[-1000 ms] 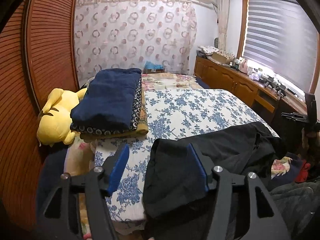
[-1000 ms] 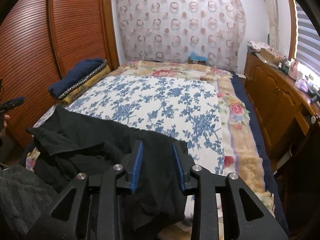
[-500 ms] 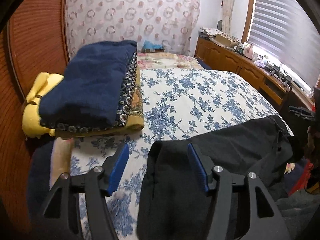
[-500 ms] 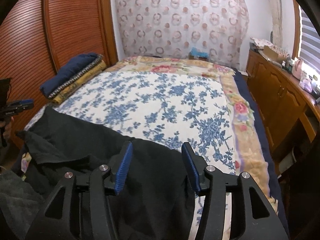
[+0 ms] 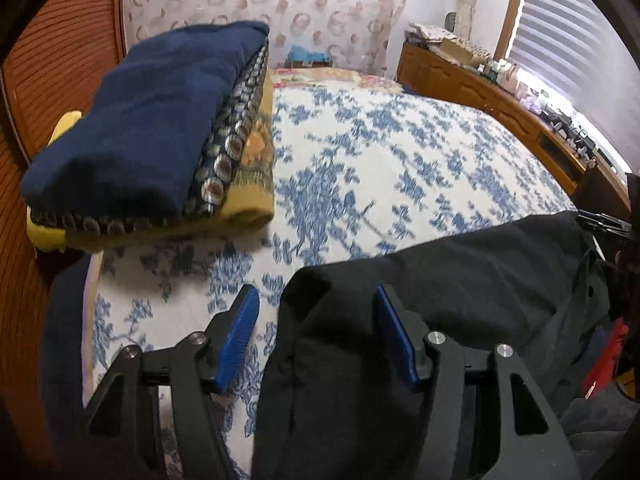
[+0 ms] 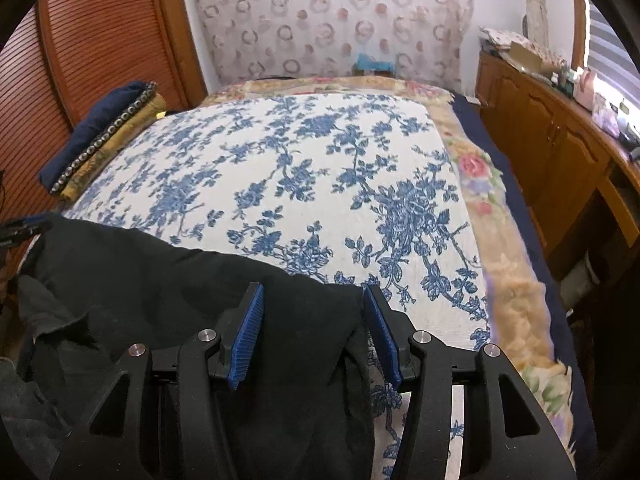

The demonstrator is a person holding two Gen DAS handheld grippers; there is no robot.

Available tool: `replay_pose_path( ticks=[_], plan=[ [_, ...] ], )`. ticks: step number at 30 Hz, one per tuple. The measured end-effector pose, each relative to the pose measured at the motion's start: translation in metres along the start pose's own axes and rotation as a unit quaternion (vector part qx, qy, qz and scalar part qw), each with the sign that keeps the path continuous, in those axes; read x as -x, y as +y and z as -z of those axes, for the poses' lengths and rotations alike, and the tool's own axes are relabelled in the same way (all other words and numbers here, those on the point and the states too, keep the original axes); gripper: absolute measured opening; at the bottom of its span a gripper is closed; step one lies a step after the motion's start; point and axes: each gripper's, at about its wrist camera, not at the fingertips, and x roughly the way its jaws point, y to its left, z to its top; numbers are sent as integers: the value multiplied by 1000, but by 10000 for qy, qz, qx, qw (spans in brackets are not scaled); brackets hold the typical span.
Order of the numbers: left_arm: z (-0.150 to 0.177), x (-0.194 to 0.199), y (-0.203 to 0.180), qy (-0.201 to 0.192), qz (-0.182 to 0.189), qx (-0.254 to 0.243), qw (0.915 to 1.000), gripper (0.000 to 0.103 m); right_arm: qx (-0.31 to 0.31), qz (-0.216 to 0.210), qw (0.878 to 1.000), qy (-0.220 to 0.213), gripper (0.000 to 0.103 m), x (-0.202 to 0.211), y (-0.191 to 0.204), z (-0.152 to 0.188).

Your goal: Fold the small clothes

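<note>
A black garment point(image 5: 460, 272) lies stretched across the near edge of the bed, on the blue-flowered cover point(image 5: 392, 160). My left gripper point(image 5: 316, 312) is open, its jaws wide apart over the garment's left corner. In the right wrist view the same black garment point(image 6: 152, 280) spreads to the left. My right gripper point(image 6: 312, 312) is open over the garment's right corner, with cloth between the blue pads point(image 6: 248, 336) but not pinched.
A stack of folded blankets, navy on top point(image 5: 152, 128), sits at the bed's left edge, and shows in the right wrist view point(image 6: 100, 136). A wooden louvred wardrobe point(image 6: 100, 32) is left, a wooden sideboard point(image 6: 560, 128) right. Dark clothes point(image 5: 600, 360) hang off the near edge.
My right gripper has opened from a narrow gap to wide. Both grippers have moved forward and lower over the bed. The garment's far edge now lies straighter across the cover.
</note>
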Motion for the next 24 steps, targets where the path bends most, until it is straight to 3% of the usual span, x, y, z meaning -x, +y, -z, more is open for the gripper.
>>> replay_pose_path(
  ticks=[16, 19, 21, 22, 24],
  plan=[
    [-5, -11, -2, 148, 91, -113, 9998, 58, 132, 78, 9999, -58, 55, -11, 3, 9],
    [-6, -13, -5, 152, 182, -146, 9996, 49, 149, 91, 9998, -67, 55, -11, 4, 9],
    [-4, -11, -6, 118, 300, -169, 9993, 34, 204, 135, 9997, -79, 53, -11, 5, 10],
    [-3, -9, -8, 82, 445, -185, 9988, 19, 239, 156, 9996, -84, 51, -11, 7, 11],
    [-2, -3, -14, 12, 401, -244, 9989, 14, 314, 141, 9994, -83, 41, -10, 9, 11]
  ],
)
